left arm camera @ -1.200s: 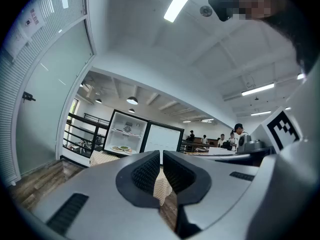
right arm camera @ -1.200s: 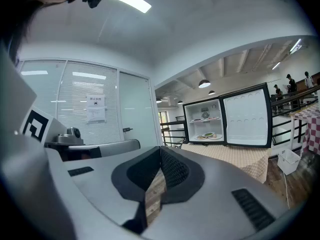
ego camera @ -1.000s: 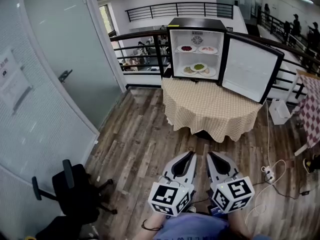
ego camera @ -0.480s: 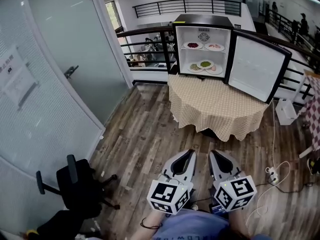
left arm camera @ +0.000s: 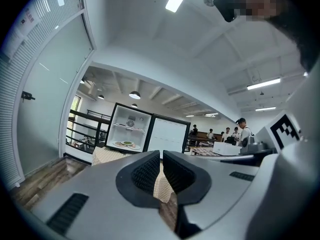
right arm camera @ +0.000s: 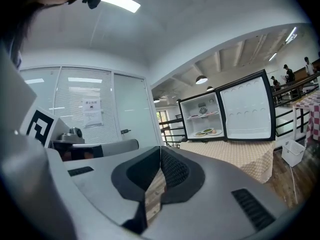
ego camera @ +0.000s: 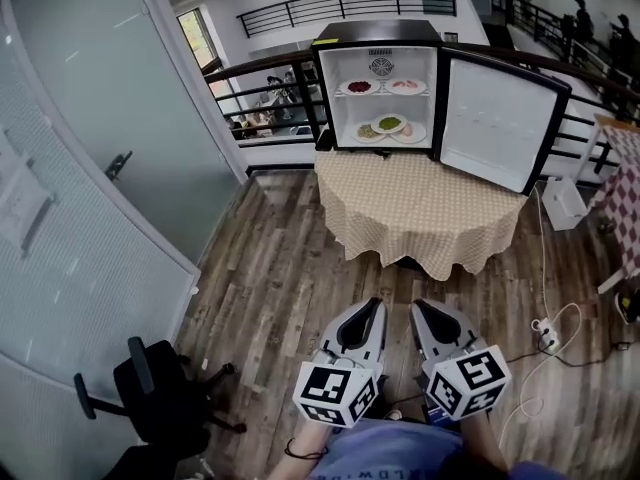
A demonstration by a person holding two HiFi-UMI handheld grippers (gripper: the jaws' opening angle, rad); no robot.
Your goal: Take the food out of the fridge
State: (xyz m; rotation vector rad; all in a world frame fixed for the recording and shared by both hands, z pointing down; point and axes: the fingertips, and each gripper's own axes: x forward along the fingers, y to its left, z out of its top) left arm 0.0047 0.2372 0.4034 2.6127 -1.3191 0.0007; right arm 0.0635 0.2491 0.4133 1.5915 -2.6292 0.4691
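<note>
A small black fridge (ego camera: 345, 98) stands open at the back of a round table (ego camera: 425, 208) with a checked cloth; its door (ego camera: 498, 120) swings out to the right. Plates of food sit on its two shelves: a dark red dish (ego camera: 358, 87) and a pale one (ego camera: 404, 86) above, a green dish (ego camera: 389, 124) among the plates below. My left gripper (ego camera: 372, 308) and right gripper (ego camera: 421, 308) are held side by side low in the head view, well short of the table, both shut and empty. The fridge also shows far off in the left gripper view (left arm camera: 129, 133) and the right gripper view (right arm camera: 202, 118).
A glass partition with a door (ego camera: 110, 138) runs along the left. A black office chair (ego camera: 160, 398) stands at lower left. A power strip with white cables (ego camera: 545, 336) lies on the wood floor at right. A black railing (ego camera: 270, 93) runs behind the fridge. People stand far off (left arm camera: 243, 132).
The view has shifted: the fridge and table now sit a little more to the left. Both grippers stay shut, side by side, in the same place in the picture.
</note>
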